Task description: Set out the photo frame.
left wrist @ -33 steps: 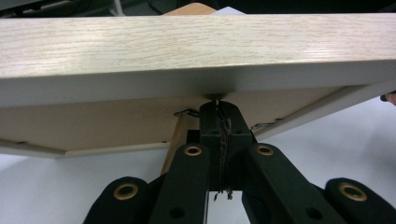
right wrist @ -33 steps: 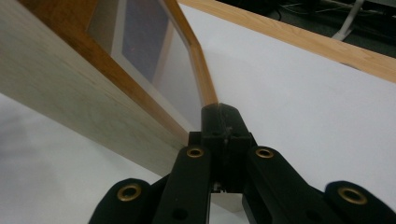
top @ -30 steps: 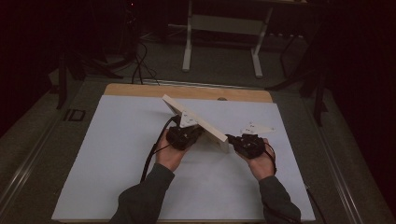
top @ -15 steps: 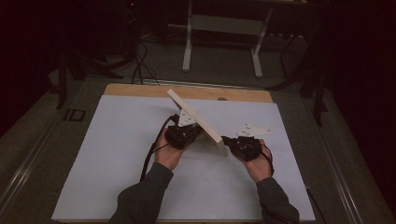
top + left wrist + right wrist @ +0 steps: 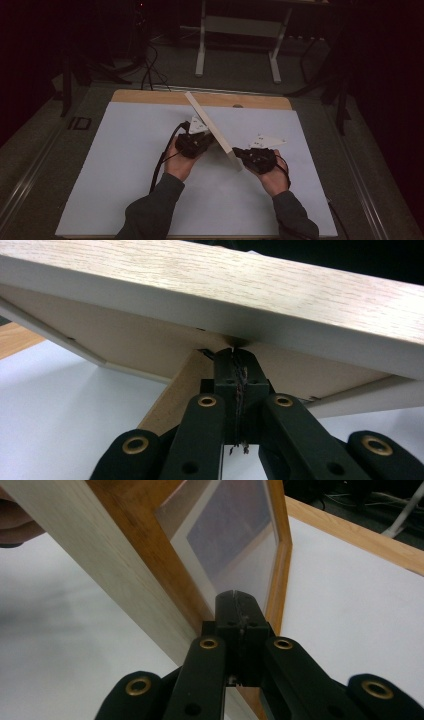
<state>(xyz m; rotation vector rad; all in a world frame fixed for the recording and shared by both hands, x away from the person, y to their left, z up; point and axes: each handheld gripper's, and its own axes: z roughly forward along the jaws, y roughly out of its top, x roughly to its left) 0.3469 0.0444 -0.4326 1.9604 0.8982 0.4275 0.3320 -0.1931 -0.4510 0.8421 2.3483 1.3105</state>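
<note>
A light wooden picture frame (image 5: 212, 127) stands on edge over the white table, running diagonally between my two grippers. My left gripper (image 5: 211, 142) is shut, and its tips meet the frame's brown back (image 5: 150, 340) where the fold-out stand (image 5: 172, 390) is attached. Nothing shows between its jaws. My right gripper (image 5: 236, 152) is shut too, with its tips pressed against the front of the frame (image 5: 125, 555) near the glazed picture (image 5: 235, 540). In their own views, the left gripper (image 5: 234, 351) and the right gripper (image 5: 239, 596) both show their jaws closed together.
A white sheet (image 5: 125, 165) covers the table, with a wooden strip (image 5: 150, 96) along its far edge. Grey three-cornered plates sit on both grippers, and a black cable (image 5: 162, 160) trails from the left one. Beyond the table stand a white desk frame (image 5: 202, 45) and cables on the floor.
The picture frame has swung to a steeper diagonal, its near end coming toward the person. The right gripper shifted slightly with it. The left hand stayed put.
</note>
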